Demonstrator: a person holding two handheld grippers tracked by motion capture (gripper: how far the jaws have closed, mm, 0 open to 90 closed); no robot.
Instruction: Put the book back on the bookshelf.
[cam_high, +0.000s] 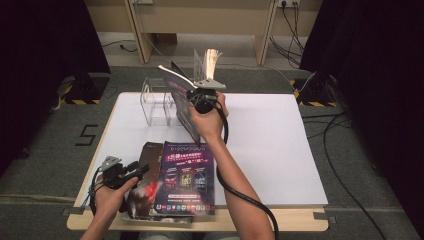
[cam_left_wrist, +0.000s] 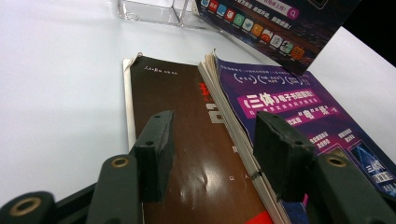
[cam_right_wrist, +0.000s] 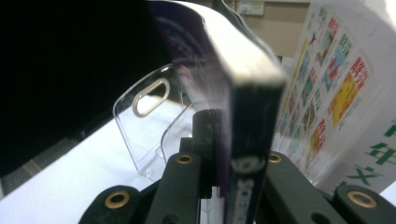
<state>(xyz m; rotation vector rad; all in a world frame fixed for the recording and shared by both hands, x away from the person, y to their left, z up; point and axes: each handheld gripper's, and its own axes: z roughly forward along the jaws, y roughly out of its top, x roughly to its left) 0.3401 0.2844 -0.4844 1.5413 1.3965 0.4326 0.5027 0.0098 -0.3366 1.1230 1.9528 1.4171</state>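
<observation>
My right gripper (cam_high: 202, 95) is shut on a purple magazine (cam_high: 180, 92), holding it upright above the back of the white table (cam_high: 270, 145), beside a clear acrylic holder (cam_high: 157, 102). In the right gripper view the jaws (cam_right_wrist: 224, 140) clamp the magazine's edge (cam_right_wrist: 219, 70), its pages fan out to the right (cam_right_wrist: 336, 93), and the holder (cam_right_wrist: 149, 121) stands behind. My left gripper (cam_high: 142, 170) is open at the front left. Its jaws (cam_left_wrist: 212, 126) hover over a brown magazine (cam_left_wrist: 187, 116), next to the edge of a purple magazine (cam_left_wrist: 299, 112) that lies on top.
The stack of magazines (cam_high: 186, 180) lies at the table's front edge. The right half of the table is bare white surface. Cables (cam_high: 340, 165) run over the grey floor on the right, and wooden furniture legs (cam_high: 140, 35) stand behind the table.
</observation>
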